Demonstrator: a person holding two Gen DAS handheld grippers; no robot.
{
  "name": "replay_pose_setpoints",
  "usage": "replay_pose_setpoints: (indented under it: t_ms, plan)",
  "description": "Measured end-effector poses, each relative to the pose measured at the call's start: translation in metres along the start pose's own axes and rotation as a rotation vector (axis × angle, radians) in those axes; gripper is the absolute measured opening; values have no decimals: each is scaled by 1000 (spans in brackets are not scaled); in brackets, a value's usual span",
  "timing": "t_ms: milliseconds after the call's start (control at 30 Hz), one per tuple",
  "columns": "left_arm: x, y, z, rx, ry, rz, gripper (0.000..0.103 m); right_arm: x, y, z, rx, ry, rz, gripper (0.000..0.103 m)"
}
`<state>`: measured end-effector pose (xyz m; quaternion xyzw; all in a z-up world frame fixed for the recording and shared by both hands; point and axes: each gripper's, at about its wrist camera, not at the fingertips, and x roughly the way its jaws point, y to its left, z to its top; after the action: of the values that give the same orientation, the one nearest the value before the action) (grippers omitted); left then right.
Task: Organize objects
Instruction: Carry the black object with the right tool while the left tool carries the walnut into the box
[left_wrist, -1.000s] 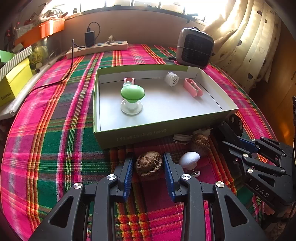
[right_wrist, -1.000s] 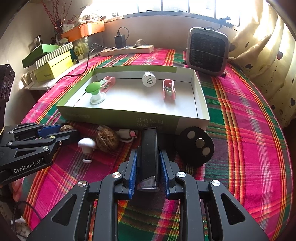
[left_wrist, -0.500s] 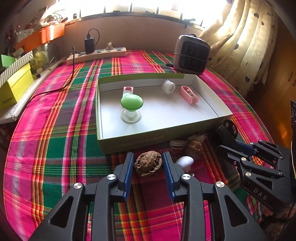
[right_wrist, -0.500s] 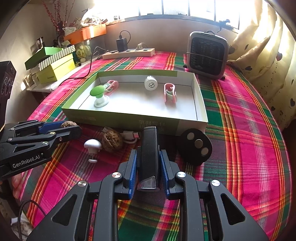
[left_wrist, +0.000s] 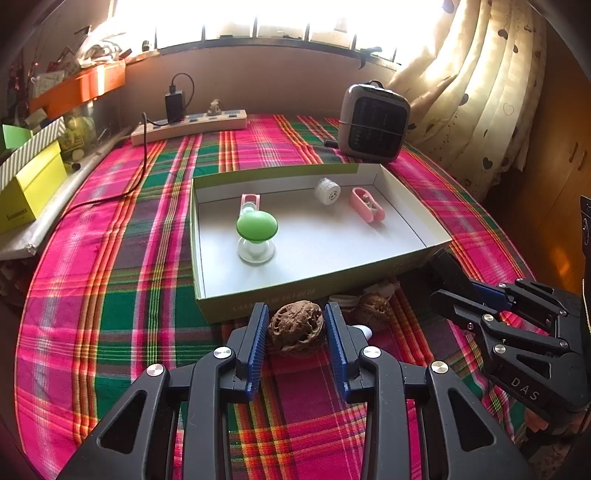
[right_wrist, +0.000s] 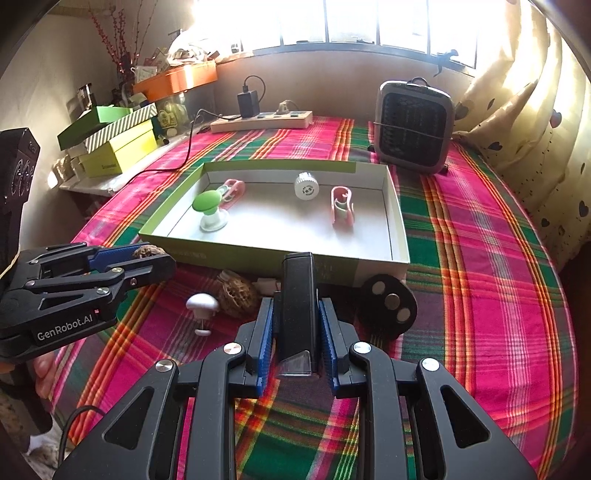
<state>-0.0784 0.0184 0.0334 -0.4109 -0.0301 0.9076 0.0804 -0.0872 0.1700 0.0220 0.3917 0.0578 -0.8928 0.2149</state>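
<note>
My left gripper (left_wrist: 295, 325) is shut on a brown walnut (left_wrist: 296, 328) and holds it above the cloth, just before the near wall of the green box (left_wrist: 236, 306). It also shows in the right wrist view (right_wrist: 147, 258). My right gripper (right_wrist: 297, 314) is shut on a black rectangular device (right_wrist: 297, 295), lifted in front of the box (right_wrist: 258, 254). Inside the box are a green mushroom-shaped piece (left_wrist: 256, 226), a white round cap (left_wrist: 327, 190) and two pink clips (left_wrist: 366, 205) (left_wrist: 249, 202).
On the plaid cloth before the box lie a second walnut (right_wrist: 236, 291), a white mushroom piece (right_wrist: 202, 306), a white cable bundle (right_wrist: 267, 284) and a black round disc (right_wrist: 388, 302). A grey heater (right_wrist: 413, 125) and power strip (right_wrist: 260, 120) stand at the back. Boxes (right_wrist: 118, 147) are stacked left.
Both grippers have risen with their loads and the table looks farther below. The left gripper with the walnut has moved closer to the box's near wall.
</note>
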Motion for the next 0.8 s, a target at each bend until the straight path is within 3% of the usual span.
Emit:
replay_pose_setpoints:
  t_ms: [800]
  plan:
    - [5, -7, 34, 14, -26, -24, 29, -2, -22, 28, 25, -35, -37, 25]
